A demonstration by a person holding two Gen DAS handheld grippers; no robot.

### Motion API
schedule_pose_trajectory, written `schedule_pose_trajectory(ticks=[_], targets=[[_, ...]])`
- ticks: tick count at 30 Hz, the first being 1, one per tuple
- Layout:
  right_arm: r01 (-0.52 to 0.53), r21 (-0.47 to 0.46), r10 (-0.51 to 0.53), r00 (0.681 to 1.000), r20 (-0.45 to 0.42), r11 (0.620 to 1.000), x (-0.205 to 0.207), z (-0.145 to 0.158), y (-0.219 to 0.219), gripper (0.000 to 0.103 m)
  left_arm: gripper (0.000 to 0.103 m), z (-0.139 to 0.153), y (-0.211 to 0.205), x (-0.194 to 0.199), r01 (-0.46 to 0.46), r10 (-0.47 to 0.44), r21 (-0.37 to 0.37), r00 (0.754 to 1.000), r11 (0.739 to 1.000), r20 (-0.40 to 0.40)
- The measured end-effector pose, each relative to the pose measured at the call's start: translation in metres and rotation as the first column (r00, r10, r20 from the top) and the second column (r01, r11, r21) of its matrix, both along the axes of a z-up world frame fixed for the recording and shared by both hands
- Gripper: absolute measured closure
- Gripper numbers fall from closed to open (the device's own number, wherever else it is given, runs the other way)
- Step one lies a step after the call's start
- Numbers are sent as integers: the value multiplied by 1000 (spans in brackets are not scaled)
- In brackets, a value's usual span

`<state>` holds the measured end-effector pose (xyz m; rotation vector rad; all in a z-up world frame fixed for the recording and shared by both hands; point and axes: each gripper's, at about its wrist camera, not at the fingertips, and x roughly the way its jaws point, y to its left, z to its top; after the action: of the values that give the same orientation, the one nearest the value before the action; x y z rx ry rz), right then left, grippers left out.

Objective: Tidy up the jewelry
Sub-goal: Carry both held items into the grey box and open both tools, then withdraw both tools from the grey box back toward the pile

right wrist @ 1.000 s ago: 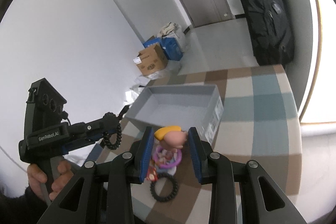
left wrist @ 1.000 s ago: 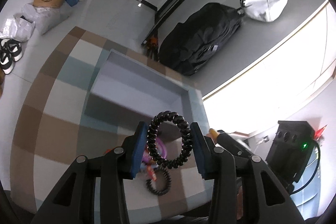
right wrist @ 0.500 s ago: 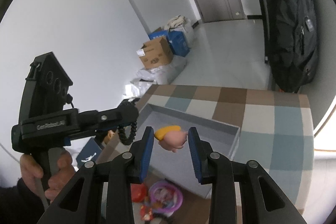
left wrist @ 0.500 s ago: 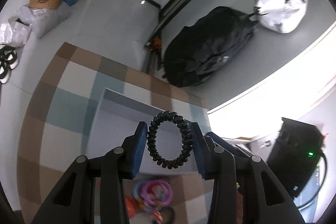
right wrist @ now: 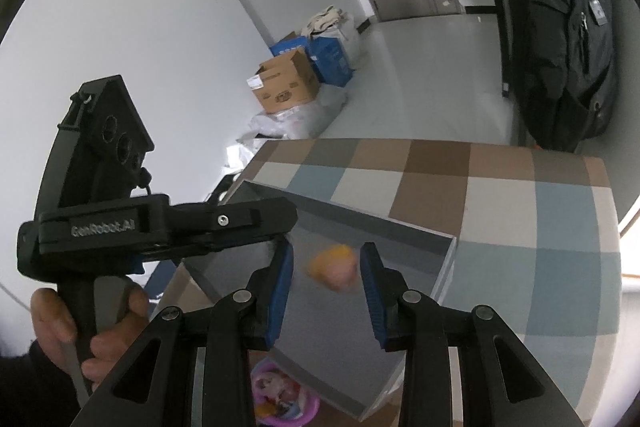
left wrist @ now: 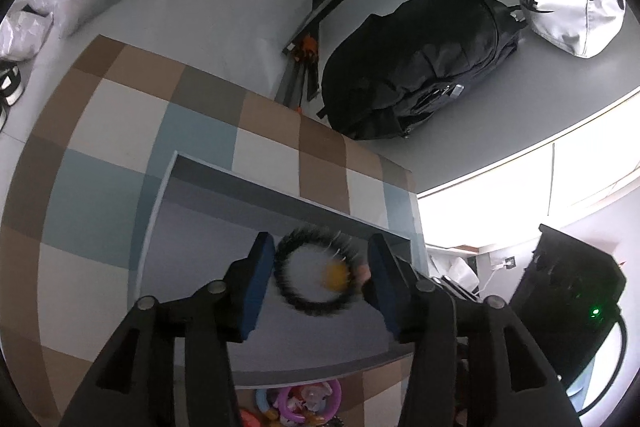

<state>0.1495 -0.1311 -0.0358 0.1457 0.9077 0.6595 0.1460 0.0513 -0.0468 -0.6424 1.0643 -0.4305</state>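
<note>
My left gripper (left wrist: 320,277) is over the grey tray (left wrist: 280,199), jaws wider than the black spiral hair tie (left wrist: 316,275) between them; the tie is motion-blurred and seems loose. My right gripper (right wrist: 326,273) is also over the tray (right wrist: 444,263), jaws spread wider than the blurred yellow and pink trinket (right wrist: 334,267) between them, not touching it. The trinket also shows in the left wrist view (left wrist: 338,273). The left gripper's body (right wrist: 160,223) shows at the left of the right wrist view.
A pile of pink and coloured jewelry (left wrist: 298,397) lies on the checked table (left wrist: 100,187) in front of the tray, also in the right wrist view (right wrist: 280,397). A black backpack (left wrist: 420,63), a silver bag (left wrist: 572,3) and cardboard boxes (right wrist: 288,81) are on the floor beyond.
Both grippers moved forward over the tray. Both jaws widened, and the hair tie and the trinket went blurred, released from the pads.
</note>
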Motion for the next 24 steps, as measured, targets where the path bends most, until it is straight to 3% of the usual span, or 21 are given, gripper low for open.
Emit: schedule_pose_trajectory(ticks=[1,3,8,13,18,24], targets=[[-2,-6,2,1000,6,1000,0,0,-1,56,49,2,0,0,6,-6,-10,1000,1000,7],[8,-8,-8,1000,17,1000,-2,2,-5,45,35,7,-2,-3,16,-15,-28,999,999,35],[21,41,-23,999,44,999,-12,14,-21,22,26,16,0,-9,-2,2,-7,997,1000,79],[53,58,-57,996,68,997,-21,22,-30,17,26,22,3,-17,-33,33,8,995,999,98],[96,46,-100,990,96,994,-30,29,-35,7,26,37,-1,-35,-105,82,122,980,987,182],[123,41,-128,979,156,991,-47,41,-43,2,25,56,-7,-59,-198,113,266,946,943,303]])
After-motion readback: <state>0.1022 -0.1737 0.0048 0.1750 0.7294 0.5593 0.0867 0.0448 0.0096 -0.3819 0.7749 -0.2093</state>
